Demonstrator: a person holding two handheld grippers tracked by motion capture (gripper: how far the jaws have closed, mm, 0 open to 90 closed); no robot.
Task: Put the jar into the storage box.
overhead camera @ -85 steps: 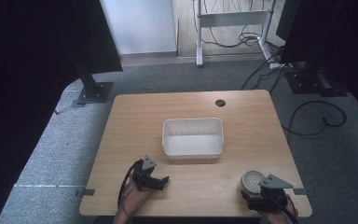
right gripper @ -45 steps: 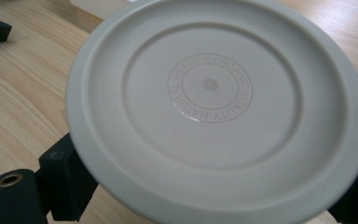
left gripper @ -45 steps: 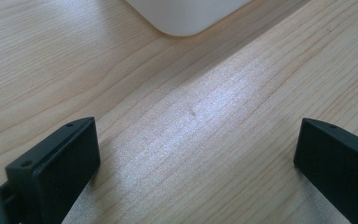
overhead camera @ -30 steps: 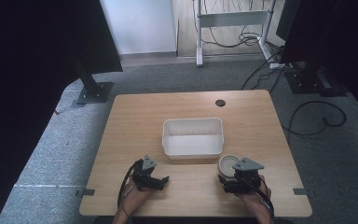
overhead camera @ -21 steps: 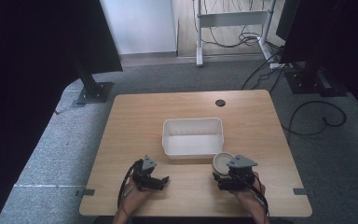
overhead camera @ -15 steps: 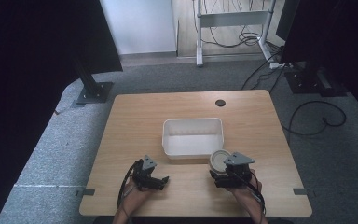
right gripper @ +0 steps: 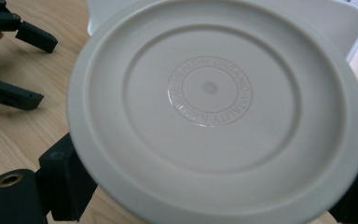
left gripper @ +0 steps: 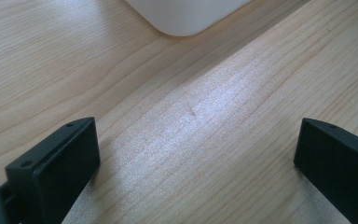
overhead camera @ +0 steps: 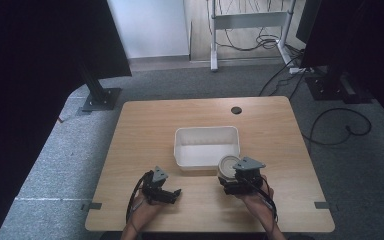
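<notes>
White round container (right gripper: 214,112), lid embossed, sits pinched in the right gripper (overhead camera: 237,177) just beside the white tray (overhead camera: 207,135); left gripper (overhead camera: 162,189) rests spread on the table (overhead camera: 150,125)

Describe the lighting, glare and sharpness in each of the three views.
High view: even, soft light on the table, dark panels at both sides, fine detail mushy. Left gripper view: a pale sheen runs across the wood between the open left gripper jaws, with the white bin corner blurred. Right gripper view: the round lid held by the right gripper is sharp enough to read its embossed lettering; no harsh glare.
</notes>
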